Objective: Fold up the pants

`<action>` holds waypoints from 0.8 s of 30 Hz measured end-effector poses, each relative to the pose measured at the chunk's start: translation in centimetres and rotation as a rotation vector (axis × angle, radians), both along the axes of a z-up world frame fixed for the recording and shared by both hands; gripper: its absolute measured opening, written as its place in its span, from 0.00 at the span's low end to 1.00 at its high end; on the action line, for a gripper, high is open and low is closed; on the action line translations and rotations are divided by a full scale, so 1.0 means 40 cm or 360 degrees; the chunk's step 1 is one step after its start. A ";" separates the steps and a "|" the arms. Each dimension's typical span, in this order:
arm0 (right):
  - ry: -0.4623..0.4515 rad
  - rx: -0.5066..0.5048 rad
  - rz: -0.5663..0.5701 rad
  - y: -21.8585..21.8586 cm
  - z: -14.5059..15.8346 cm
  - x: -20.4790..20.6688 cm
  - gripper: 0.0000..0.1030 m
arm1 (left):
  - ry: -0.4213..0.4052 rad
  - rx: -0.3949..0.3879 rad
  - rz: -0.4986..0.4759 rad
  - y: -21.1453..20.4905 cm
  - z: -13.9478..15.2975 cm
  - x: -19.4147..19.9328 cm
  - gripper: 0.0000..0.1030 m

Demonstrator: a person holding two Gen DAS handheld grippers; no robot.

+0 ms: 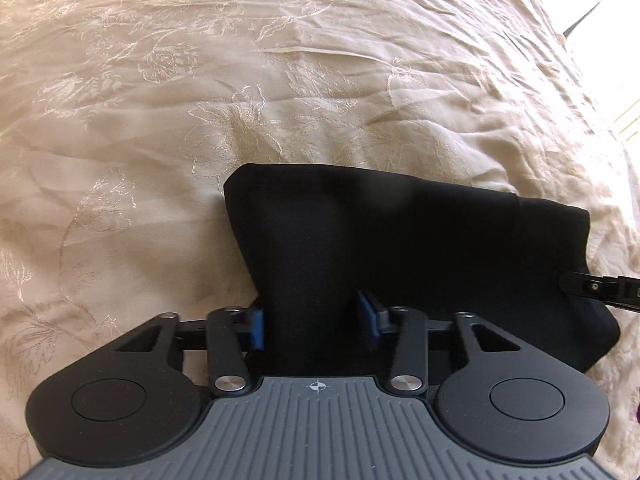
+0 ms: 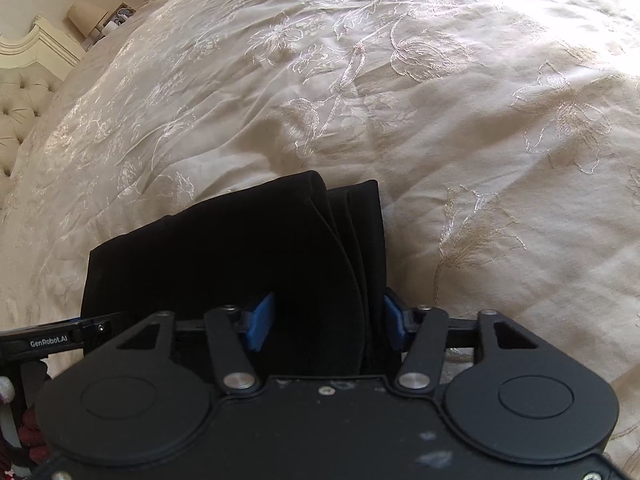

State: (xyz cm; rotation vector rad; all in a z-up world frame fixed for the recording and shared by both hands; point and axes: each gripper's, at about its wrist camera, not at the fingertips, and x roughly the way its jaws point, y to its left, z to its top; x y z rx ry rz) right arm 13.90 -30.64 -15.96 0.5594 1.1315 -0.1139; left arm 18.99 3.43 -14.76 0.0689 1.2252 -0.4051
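Note:
The black pants [image 1: 400, 248] lie folded into a compact bundle on the cream bedspread [image 1: 200, 100]. My left gripper [image 1: 312, 326] sits at the bundle's near edge with its blue pads [image 1: 256, 330] apart on either side of the cloth, not pinching it. My right gripper [image 2: 328, 326] is also open, its blue pads [image 2: 262, 324] straddling the stacked folded layers of the pants [image 2: 240, 260] at their right end. The right gripper's arm shows at the right edge of the left wrist view [image 1: 600, 290].
The embroidered cream bedspread [image 2: 440, 100] spreads out in all directions. A tufted headboard [image 2: 20, 96] and a lamp [image 2: 86, 16] stand at the far left. Bright light falls at the bed's right edge [image 1: 616, 80].

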 end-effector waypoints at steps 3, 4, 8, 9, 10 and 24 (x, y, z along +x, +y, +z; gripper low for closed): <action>-0.0047 0.0000 -0.0043 -0.004 0.030 -0.023 0.28 | -0.0016 -0.0015 0.0078 0.008 0.025 -0.013 0.18; -0.0063 0.0012 -0.0064 -0.004 0.041 -0.032 0.26 | -0.0030 -0.0020 0.0100 0.009 0.034 -0.017 0.16; -0.0100 -0.0024 -0.0060 0.026 0.086 -0.052 0.23 | -0.0126 0.0026 0.0141 0.031 0.088 -0.047 0.15; -0.0101 -0.0021 -0.0063 0.035 0.094 -0.054 0.23 | -0.0141 0.0040 0.0151 0.043 0.099 -0.053 0.15; -0.0101 -0.0012 -0.0068 0.045 0.100 -0.055 0.23 | -0.0149 0.0047 0.0166 0.058 0.107 -0.056 0.14; -0.0090 0.0142 0.0329 0.498 0.086 0.075 0.23 | -0.0122 0.0189 0.0540 0.606 0.155 -0.035 0.15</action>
